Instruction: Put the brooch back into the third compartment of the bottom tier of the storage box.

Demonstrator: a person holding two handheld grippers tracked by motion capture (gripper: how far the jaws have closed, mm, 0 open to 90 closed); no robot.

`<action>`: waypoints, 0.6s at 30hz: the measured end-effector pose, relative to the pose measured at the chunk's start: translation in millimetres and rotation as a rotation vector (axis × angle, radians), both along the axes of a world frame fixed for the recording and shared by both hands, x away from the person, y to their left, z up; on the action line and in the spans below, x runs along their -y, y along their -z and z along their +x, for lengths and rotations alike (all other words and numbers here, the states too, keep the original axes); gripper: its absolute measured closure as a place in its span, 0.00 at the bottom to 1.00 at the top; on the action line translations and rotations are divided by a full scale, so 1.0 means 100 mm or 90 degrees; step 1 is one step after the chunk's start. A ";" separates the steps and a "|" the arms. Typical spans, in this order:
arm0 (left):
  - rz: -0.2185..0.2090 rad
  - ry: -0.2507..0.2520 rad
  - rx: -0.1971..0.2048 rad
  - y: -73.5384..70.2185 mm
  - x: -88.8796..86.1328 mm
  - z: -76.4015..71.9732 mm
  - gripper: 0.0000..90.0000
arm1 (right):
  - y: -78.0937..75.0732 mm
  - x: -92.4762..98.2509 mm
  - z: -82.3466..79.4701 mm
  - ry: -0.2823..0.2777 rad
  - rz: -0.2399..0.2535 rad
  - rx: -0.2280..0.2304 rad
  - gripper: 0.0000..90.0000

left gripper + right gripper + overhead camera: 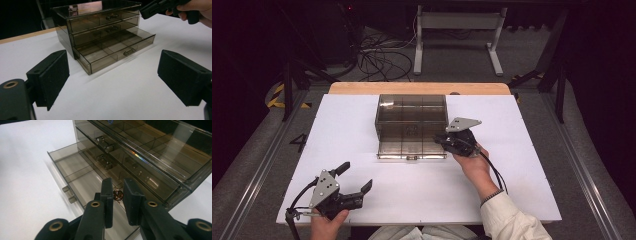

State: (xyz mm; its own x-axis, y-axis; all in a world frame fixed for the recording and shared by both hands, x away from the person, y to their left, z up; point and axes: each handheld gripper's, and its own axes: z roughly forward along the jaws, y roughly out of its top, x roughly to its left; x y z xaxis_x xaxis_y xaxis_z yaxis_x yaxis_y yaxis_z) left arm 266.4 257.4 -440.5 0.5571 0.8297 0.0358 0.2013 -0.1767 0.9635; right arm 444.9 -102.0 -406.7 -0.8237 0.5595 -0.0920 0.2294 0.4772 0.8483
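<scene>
So right gripper (117,195) pinching small coppery ring (118,194) over open bottom drawer (75,173); left gripper (112,77) wide open, empty, near worktop's front-left corner.

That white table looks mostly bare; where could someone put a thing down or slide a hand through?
The white table is free left of the smoked drawer box, and along the near edge between the left gripper and the box's pulled-out bottom drawer. The far right side is bare too. It is crowded at the drawer's right end, where the right gripper hangs over it.
</scene>
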 end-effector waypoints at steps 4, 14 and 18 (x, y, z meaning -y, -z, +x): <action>-0.001 0.001 0.000 0.00 0.00 0.00 0.13 | 0.03 0.00 0.03 0.007 -0.001 0.005 0.88; 0.001 0.001 0.001 0.00 0.00 0.00 0.13 | 0.07 0.01 0.06 0.015 0.006 -0.013 0.88; 0.001 0.001 0.000 0.00 0.00 0.00 0.13 | 0.09 0.00 0.07 0.012 0.007 -0.020 0.88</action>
